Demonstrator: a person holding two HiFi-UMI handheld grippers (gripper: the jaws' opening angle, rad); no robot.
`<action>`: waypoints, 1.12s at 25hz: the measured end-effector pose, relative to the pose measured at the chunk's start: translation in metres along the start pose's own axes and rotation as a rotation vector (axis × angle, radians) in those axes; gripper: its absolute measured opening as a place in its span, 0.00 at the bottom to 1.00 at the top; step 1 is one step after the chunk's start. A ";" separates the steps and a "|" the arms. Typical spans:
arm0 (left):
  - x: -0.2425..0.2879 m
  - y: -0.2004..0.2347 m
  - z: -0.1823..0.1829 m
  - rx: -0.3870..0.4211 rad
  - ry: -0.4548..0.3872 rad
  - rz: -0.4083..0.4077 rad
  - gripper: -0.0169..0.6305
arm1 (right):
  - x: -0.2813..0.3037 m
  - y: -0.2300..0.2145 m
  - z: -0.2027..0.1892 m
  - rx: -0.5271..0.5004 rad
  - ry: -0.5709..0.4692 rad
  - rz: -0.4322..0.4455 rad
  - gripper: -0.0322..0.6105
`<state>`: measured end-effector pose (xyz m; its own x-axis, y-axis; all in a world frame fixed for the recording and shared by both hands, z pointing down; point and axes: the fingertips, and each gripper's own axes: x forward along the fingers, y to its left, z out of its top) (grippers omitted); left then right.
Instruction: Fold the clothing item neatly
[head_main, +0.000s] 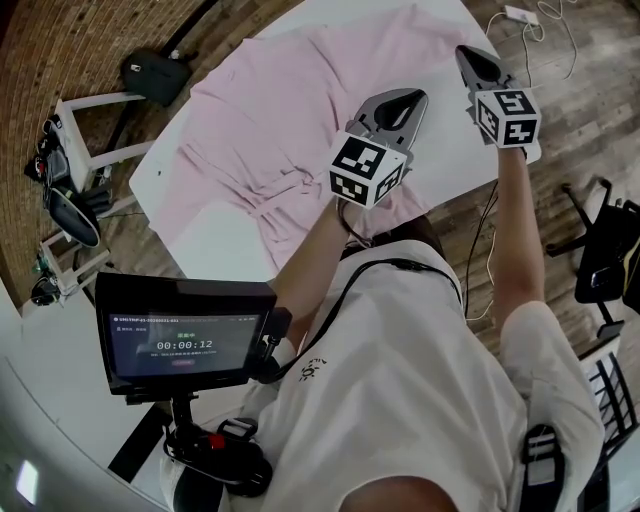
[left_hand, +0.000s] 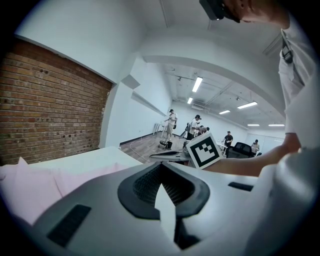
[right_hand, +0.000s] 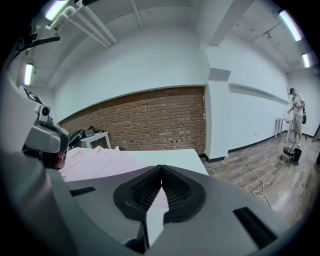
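Pink garment (head_main: 290, 120) is lying spread flat on the white table (head_main: 215, 245), unfolded, its long axis running diagonally from near left to far right in the head view. Left hand-held gripper (head_main: 400, 103) is hovering over the garment's near right part with jaws pressed together and nothing between them, as its own view confirms (left_hand: 161, 175). Right hand-held gripper (right_hand: 161, 175) is likewise showing jaws together and empty; in the head view it (head_main: 478, 65) is sitting at the garment's far right edge. Most of the cloth is lying ahead and left of both tools. Judgement: left is nearer the fabric; folding is not yet begun.
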<state>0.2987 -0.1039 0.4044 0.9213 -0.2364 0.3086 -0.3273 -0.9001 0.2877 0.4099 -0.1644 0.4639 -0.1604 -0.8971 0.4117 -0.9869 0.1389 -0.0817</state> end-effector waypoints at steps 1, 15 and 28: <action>0.001 0.001 0.000 0.000 0.002 0.001 0.03 | 0.001 -0.001 -0.002 -0.003 0.005 0.000 0.05; 0.017 0.002 -0.005 -0.005 0.017 -0.008 0.03 | 0.021 -0.017 -0.022 -0.005 0.051 -0.011 0.05; 0.042 0.006 -0.018 -0.031 0.046 -0.026 0.03 | 0.041 -0.069 -0.062 0.042 0.124 -0.095 0.12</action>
<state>0.3319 -0.1123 0.4353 0.9192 -0.1952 0.3420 -0.3102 -0.8939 0.3236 0.4702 -0.1848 0.5430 -0.0693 -0.8461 0.5285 -0.9966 0.0356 -0.0738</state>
